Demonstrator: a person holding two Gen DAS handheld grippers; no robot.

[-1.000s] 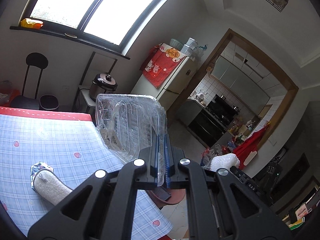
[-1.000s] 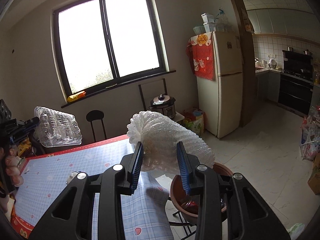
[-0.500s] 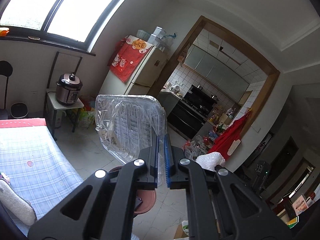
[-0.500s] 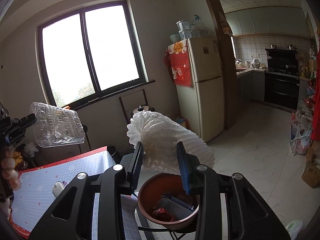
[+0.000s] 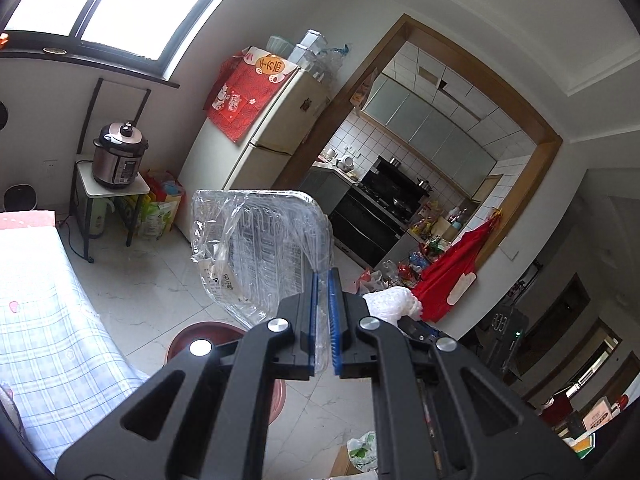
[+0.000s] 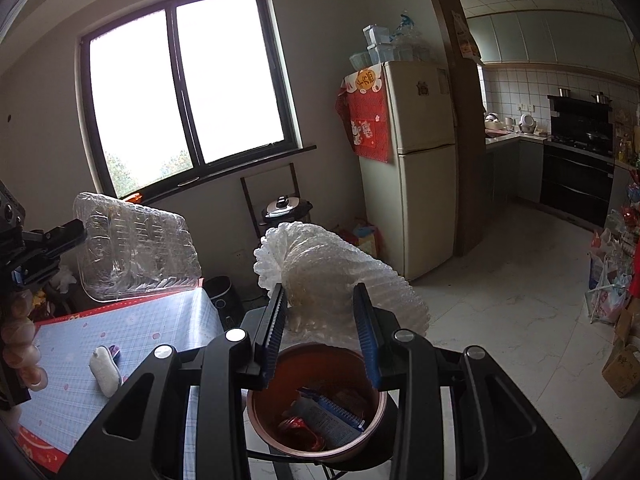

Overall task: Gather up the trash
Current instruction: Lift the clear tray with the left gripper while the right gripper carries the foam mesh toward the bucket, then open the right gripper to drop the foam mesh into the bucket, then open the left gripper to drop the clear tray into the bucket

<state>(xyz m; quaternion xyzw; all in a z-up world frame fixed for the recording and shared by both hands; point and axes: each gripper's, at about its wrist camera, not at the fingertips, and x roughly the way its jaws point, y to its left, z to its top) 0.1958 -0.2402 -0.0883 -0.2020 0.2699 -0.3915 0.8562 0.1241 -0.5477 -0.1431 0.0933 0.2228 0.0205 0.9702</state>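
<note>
My left gripper is shut on the edge of a clear plastic tray, held in the air above the floor; the tray also shows in the right wrist view. My right gripper is shut on a white foam net sleeve, held just above a red-brown bin that holds wrappers. In the left wrist view the bin's rim shows below the tray and the foam sleeve shows to the right.
A table with a blue checked cloth stands left of the bin, with a white wrapped item on it. A fridge, a rice cooker on a stand and bags on the kitchen floor lie farther off.
Both grippers have swung right, away from the table. The foam sleeve now hangs over the bin, and the clear tray has moved off the table toward the bin.
</note>
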